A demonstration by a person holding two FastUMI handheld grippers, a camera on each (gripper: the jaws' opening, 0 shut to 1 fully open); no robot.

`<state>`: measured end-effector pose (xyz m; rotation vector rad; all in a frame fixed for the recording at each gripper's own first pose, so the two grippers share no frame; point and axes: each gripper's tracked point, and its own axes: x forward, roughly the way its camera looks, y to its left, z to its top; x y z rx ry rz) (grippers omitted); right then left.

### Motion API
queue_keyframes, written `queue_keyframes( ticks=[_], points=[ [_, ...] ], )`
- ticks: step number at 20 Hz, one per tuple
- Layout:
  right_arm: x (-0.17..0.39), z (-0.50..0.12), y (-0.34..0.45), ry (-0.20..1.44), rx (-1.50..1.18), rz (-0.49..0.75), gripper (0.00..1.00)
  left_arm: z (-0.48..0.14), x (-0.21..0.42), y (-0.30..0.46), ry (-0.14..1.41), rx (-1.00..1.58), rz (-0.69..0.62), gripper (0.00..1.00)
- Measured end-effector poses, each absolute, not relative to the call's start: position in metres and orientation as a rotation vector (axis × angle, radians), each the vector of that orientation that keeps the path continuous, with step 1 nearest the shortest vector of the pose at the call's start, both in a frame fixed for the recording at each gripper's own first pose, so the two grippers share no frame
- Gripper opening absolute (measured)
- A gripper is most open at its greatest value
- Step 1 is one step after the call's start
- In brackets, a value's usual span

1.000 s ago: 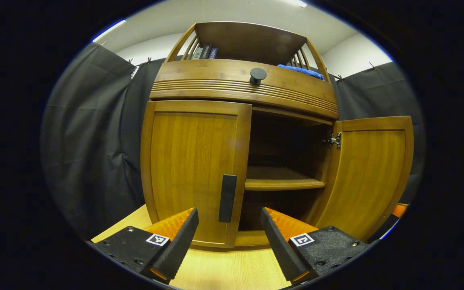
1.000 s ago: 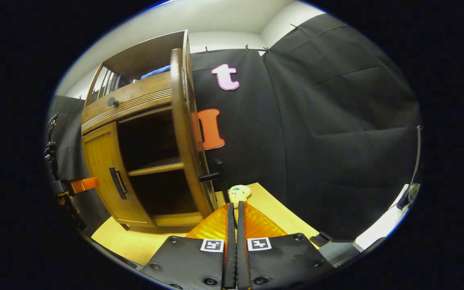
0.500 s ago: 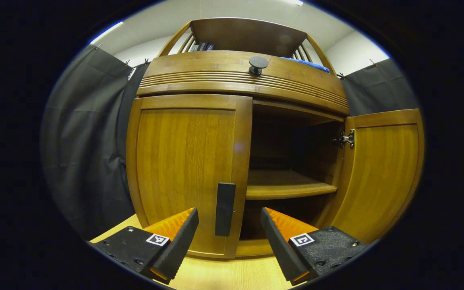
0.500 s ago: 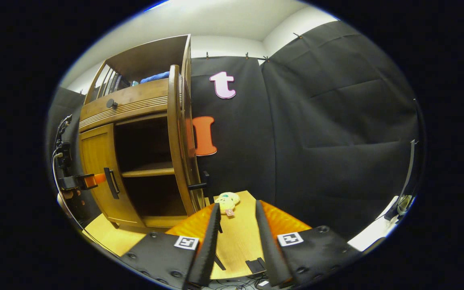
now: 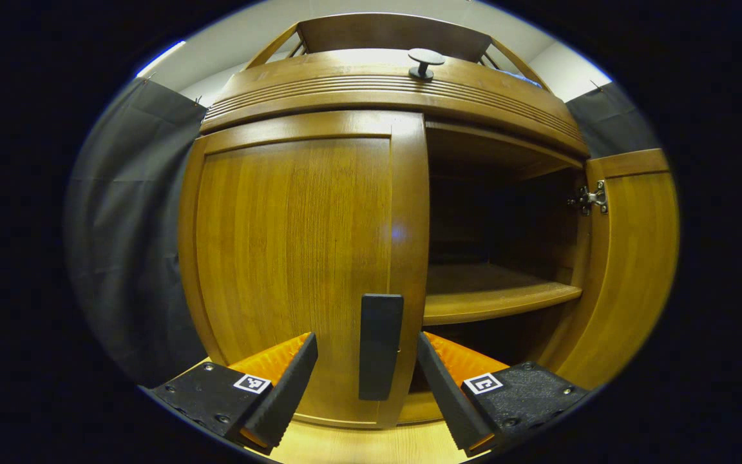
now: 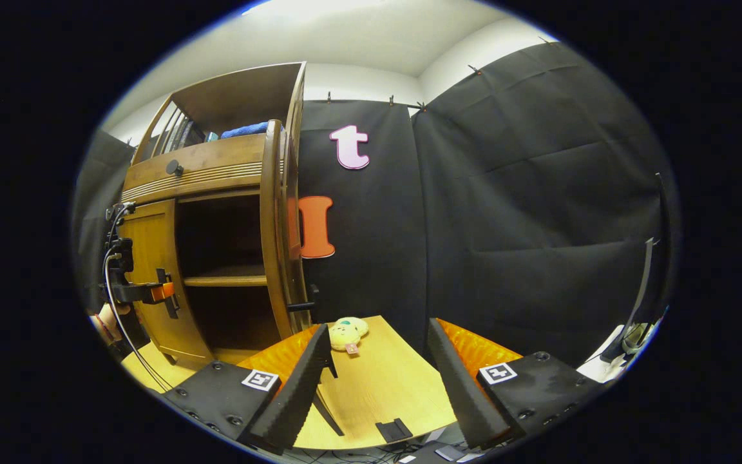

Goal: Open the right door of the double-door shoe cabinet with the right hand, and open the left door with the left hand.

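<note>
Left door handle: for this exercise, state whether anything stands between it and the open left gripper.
Nothing visible does. In the left gripper view the black handle on the closed left door lines up with the gap of the open left gripper, with no object between.

Even overhead light, sharp frames, heavy fisheye bend

My booth was lit from ceiling strips, so the cabinet [image 5: 306,225] wood glowed warm with a small glare spot on the left door [image 5: 399,231]. The open compartment [image 5: 493,219] stayed in deep shadow. Straight edges bowed toward the rims; I saw no motion blur.
</note>
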<state>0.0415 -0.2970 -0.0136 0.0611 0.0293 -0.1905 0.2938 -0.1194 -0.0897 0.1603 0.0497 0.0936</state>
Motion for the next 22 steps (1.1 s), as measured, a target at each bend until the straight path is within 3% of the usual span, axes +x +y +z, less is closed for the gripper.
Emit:
queue_keyframes(
  ticks=[1,2,3,9,10,14,15,16,17,18,19,20,21,22],
  points=[
    [0.04,-0.015,-0.298,0.031,0.061,-0.196,1.0,-0.093,0.298,-0.118,0.058,0.151,0.093,0.9],
    [0.04,-0.016,-0.3,0.032,0.061,-0.202,0.89,-0.094,0.303,-0.114,0.06,0.15,0.102,0.9],
    [0.04,-0.015,-0.301,0.034,0.062,-0.208,0.98,-0.093,0.306,-0.11,0.061,0.153,0.11,0.9],
    [0.04,-0.014,-0.3,0.033,0.058,-0.214,0.98,-0.094,0.312,-0.127,0.053,0.183,0.066,0.36],
    [0.04,-0.013,-0.298,0.032,0.058,-0.211,0.98,-0.094,0.312,-0.127,0.055,0.169,0.066,0.31],
    [0.038,-0.008,-0.288,0.012,0.059,-0.203,1.0,-0.094,0.295,-0.126,0.067,0.139,0.037,0.31],
    [0.039,-0.007,-0.284,0.009,0.06,-0.2,0.89,-0.094,0.285,-0.125,0.061,0.145,0.03,0.26],
    [0.038,-0.006,-0.28,0.005,0.062,-0.195,0.89,-0.094,0.274,-0.125,0.059,0.137,0.027,0.28],
    [0.038,-0.005,-0.275,0.004,0.064,-0.187,0.98,-0.093,0.266,-0.123,0.061,0.127,0.027,0.27],
    [0.039,-0.005,-0.268,0.003,0.065,-0.178,0.89,-0.093,0.259,-0.121,0.065,0.117,0.031,0.27],
    [0.039,-0.004,-0.263,0.005,0.065,-0.169,0.89,-0.092,0.252,-0.118,0.071,0.115,0.035,0.26],
    [0.039,-0.005,-0.257,0.005,0.064,-0.163,1.0,-0.091,0.243,-0.115,0.074,0.112,0.038,0.26],
    [0.037,-0.004,-0.252,0.004,0.062,-0.156,0.89,-0.09,0.236,-0.112,0.077,0.105,0.038,0.26],
    [0.035,-0.004,-0.247,0.003,0.06,-0.15,0.98,-0.09,0.229,-0.111,0.078,0.096,0.035,0.25]
  ],
)
